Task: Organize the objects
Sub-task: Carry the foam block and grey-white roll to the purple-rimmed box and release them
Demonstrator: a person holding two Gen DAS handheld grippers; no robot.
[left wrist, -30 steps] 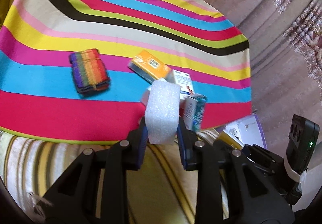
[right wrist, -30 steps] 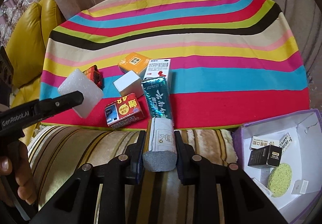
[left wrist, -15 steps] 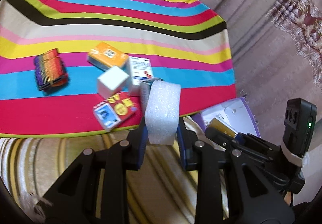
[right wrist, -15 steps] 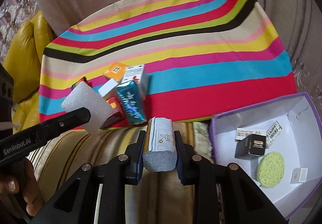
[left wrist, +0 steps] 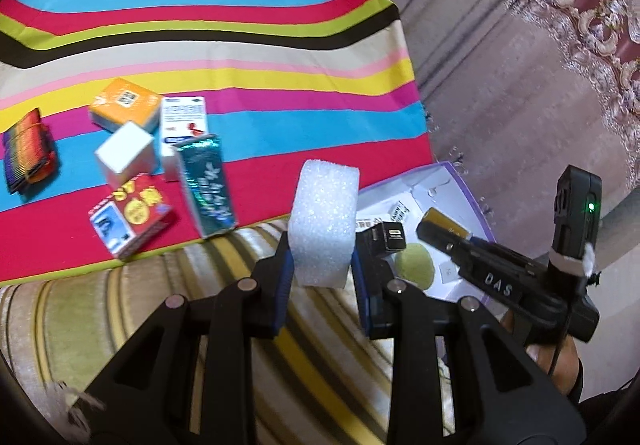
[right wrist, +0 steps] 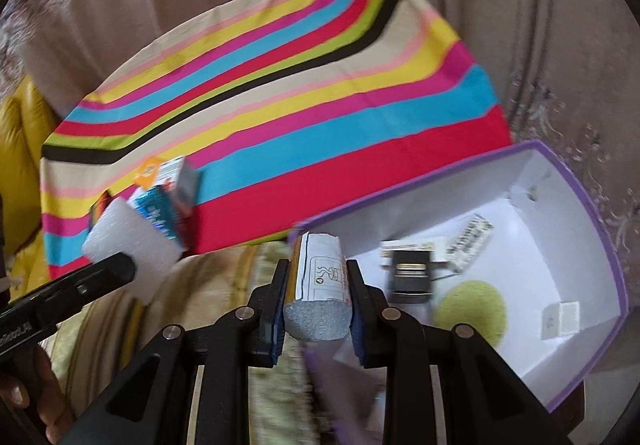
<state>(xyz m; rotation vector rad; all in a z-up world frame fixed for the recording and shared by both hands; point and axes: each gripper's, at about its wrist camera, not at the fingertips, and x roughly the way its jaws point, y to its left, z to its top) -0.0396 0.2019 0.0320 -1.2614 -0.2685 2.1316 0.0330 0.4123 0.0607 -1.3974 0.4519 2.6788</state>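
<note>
My left gripper [left wrist: 322, 265] is shut on a white foam block [left wrist: 323, 223], held above the striped sofa seat beside the purple-rimmed box [left wrist: 456, 175]. The block also shows in the right wrist view [right wrist: 134, 251]. My right gripper [right wrist: 317, 303] is shut on a grey foam roll with a white printed label [right wrist: 320, 289], at the near left corner of the box [right wrist: 600, 237]. The box holds a black carton [right wrist: 410, 275], a green round sponge [right wrist: 472, 307] and small white cartons. Several boxes lie on the striped cloth: orange [left wrist: 126, 105], white cube [left wrist: 126, 153], red [left wrist: 132, 215], teal [left wrist: 208, 185].
A rainbow-striped bundle [left wrist: 28, 149] lies at the cloth's left. The striped cloth [left wrist: 240, 57] covers a raised surface. A yellow cushion [right wrist: 20, 149] is at the far left. Curtains hang behind. The right gripper's body [left wrist: 520, 285] is close to my left one.
Both grippers have swung right, from over the pile of boxes toward the purple-rimmed box. Each still holds its foam piece. The box now fills much more of the right wrist view.
</note>
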